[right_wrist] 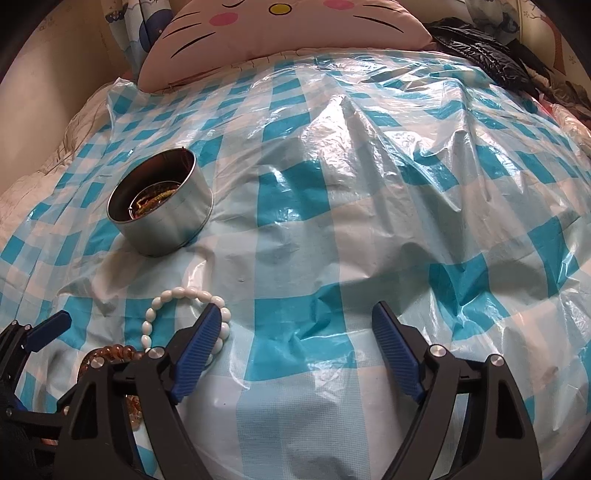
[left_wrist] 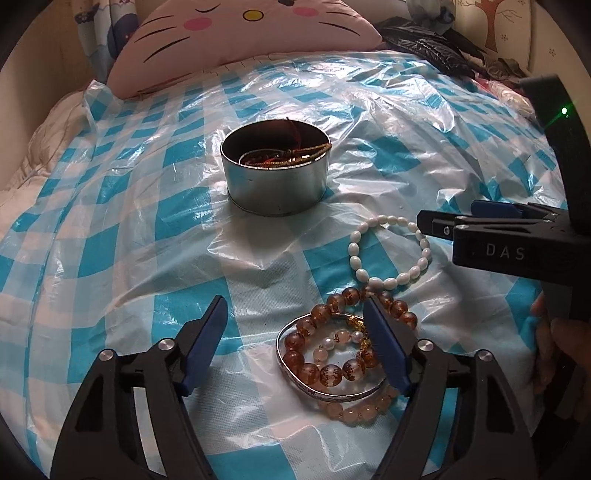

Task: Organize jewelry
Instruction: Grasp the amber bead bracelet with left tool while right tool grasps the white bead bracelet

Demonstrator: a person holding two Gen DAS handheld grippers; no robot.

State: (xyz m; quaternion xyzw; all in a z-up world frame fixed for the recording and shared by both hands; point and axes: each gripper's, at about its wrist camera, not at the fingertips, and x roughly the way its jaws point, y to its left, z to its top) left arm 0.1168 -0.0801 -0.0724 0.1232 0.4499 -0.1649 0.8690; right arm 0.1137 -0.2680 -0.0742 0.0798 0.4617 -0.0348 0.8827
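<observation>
A heap of bracelets is seen just before the left gripper [left_wrist: 295, 317], whose jaws are spread: an amber bead bracelet [left_wrist: 325, 365], a silver bangle [left_wrist: 332, 395] and pink beads, overlapping. A white bead bracelet [left_wrist: 388, 254] lies just beyond, beside the right gripper [right_wrist: 295, 321], also spread and empty. The strung beads are judged light and limp (likely to slide on plastic), best pinched across the strand; the bangle is stiff. The round tin [left_wrist: 275, 166], already holding chains, stands farther off on a crinkled blue-checked plastic sheet [left_wrist: 129, 240] over a bed, below a cat-face pillow [left_wrist: 251, 33].
</observation>
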